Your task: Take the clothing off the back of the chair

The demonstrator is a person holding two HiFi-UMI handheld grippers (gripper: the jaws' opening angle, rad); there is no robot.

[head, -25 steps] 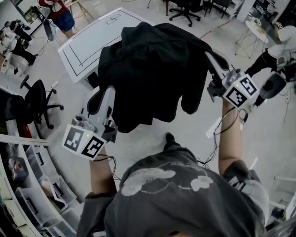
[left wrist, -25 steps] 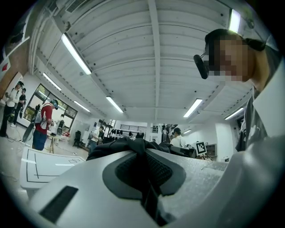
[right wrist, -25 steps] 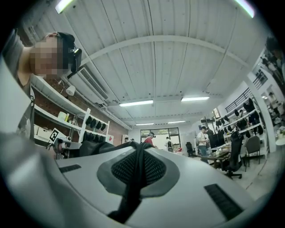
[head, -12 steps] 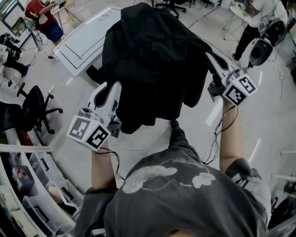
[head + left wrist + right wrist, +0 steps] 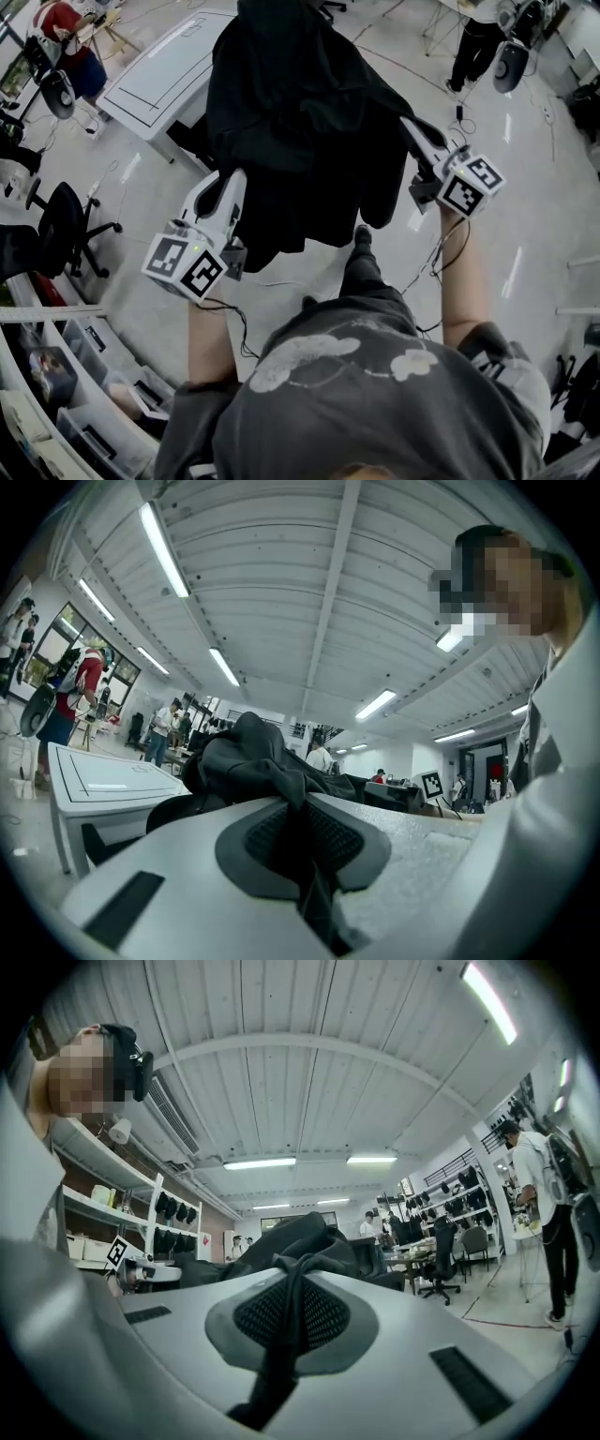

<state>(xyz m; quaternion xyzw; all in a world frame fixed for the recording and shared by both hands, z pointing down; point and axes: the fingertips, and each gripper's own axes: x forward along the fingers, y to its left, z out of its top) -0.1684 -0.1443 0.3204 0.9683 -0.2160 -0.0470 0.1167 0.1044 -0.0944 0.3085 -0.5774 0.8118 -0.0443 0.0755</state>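
Black clothing (image 5: 300, 122) hangs in the air; left gripper (image 5: 232, 180) clamps one edge; right gripper (image 5: 410, 129) clamps the other.

You're in a large open-plan lab or workshop. Overhead is a ribbed ceiling (image 5: 319, 592) with long strip lights (image 5: 164, 547), underfoot a pale hard floor (image 5: 534, 216). Around you are a white desk (image 5: 155, 80), wheeled office chairs (image 5: 54, 208), plastic storage bins (image 5: 98, 427), wall shelves (image 5: 98, 1206), and other people (image 5: 64, 23) at workstations.
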